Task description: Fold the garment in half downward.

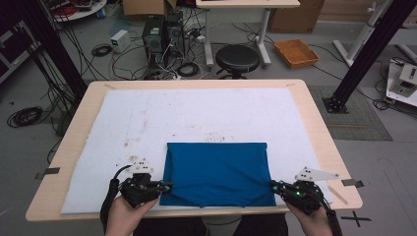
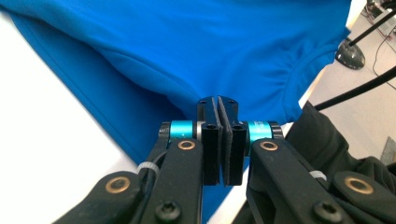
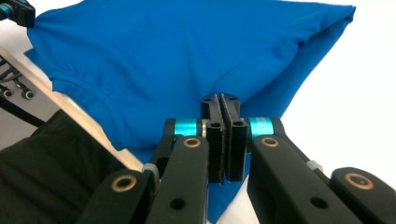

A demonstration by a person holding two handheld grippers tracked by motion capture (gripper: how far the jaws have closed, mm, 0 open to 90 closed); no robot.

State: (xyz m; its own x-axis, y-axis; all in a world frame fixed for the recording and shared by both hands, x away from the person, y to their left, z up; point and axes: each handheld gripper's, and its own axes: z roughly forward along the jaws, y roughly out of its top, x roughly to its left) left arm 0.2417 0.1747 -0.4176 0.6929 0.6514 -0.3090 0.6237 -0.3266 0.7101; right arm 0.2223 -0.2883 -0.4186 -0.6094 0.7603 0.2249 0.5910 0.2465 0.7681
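Already the blue shirt (image 1: pixel 219 173) lies folded into a neat rectangle on the white mat (image 1: pixel 147 118), near the front edge of the table (image 1: pixel 314 118), stretched between the two grippers. The left gripper (image 1: pixel 166 187) has its jaws pressed together on the shirt's near left corner, and the right gripper (image 1: pixel 273 185) is clamped the same way on the near right corner. In the left gripper view (image 2: pixel 218 103) the pads meet with cloth running in at their tips; in the right gripper view (image 3: pixel 220 100) the picture is the same, with a pleat of fabric pulled up toward the closed jaws.

Judging from how it lies, at least one fold looks done: the far edge ahead of the grippers is straight and doubled, and the ribbed collar curve (image 2: pixel 308 65) sits on the near side, close to the jaws. What probably remains is another fold or a final smoothing, since the near edge sags unevenly between the grippers.

The cloth is a smooth, thin knit with a slight sheen, limp enough to ripple and gather around each grip. The mat beneath is matte, felt-like and faintly stained beyond the shirt. The jaws are hard black blocks with turquoise metal collars behind them.
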